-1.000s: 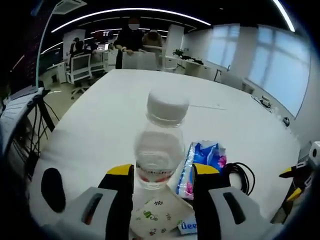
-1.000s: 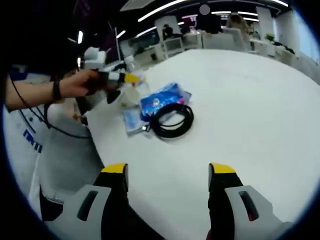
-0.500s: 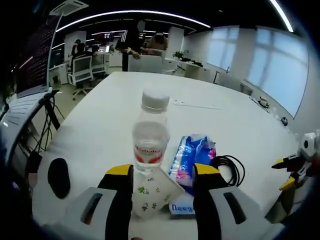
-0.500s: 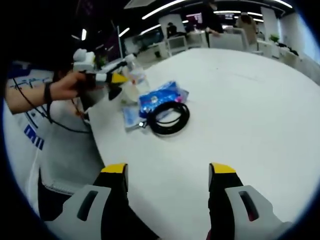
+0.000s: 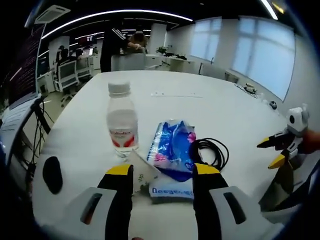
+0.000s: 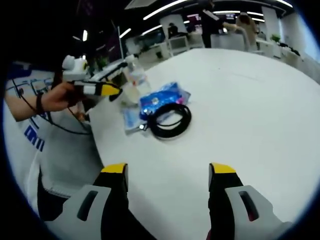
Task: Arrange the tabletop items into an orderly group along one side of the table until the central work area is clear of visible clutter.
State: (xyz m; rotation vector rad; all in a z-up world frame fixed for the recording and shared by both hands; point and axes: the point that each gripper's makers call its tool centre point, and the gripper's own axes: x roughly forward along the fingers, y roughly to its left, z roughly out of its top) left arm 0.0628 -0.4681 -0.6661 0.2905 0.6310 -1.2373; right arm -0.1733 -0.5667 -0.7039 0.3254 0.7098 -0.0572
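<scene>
Your left gripper (image 5: 162, 172) stands apart, empty; water bottle (image 5: 122, 125) upright just ahead, left of its jaws, beside blue packet (image 5: 172, 150) and coiled cable (image 5: 210, 152). Right gripper (image 6: 169, 172) also apart, well short of them. Keep additions touching this edge cluster; approach low, avoid tipping the bottle.

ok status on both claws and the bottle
Left claw open, empty. Right claw open, idle. Water bottle upright beside blue pack and cable coil. Nothing blocking.
</scene>
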